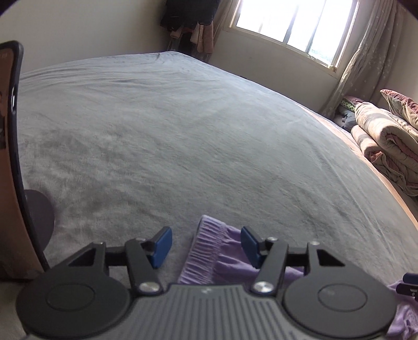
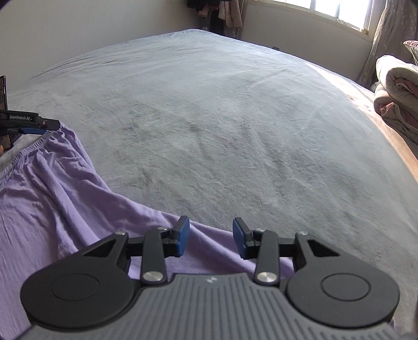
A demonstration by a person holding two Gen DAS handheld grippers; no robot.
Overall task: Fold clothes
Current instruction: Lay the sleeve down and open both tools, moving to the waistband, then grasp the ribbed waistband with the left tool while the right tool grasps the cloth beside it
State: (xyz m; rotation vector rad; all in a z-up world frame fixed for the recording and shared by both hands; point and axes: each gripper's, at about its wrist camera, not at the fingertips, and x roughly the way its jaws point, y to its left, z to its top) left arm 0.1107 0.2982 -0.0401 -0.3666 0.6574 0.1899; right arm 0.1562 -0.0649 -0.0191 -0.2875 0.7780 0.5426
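A lilac garment with an elastic waistband [image 2: 52, 183] lies flat on the grey bed cover [image 2: 222, 117]. My left gripper [image 1: 206, 245] is open, its blue pads on either side of the waistband's corner [image 1: 206, 245], just above the cloth. It also shows at the left edge of the right wrist view [image 2: 39, 125], at the waistband end. My right gripper [image 2: 211, 236] is open over the far edge of the garment's other end, nothing between its pads. Its tip shows at the right edge of the left wrist view [image 1: 410, 283].
The grey bed cover [image 1: 183, 130] fills both views. A rolled quilt and pillows [image 1: 386, 141] lie at the right side of the bed. A window with curtains [image 1: 295, 23] and hanging clothes [image 1: 188, 21] stand beyond the bed. A phone on a stand [image 1: 15, 157] is at the left.
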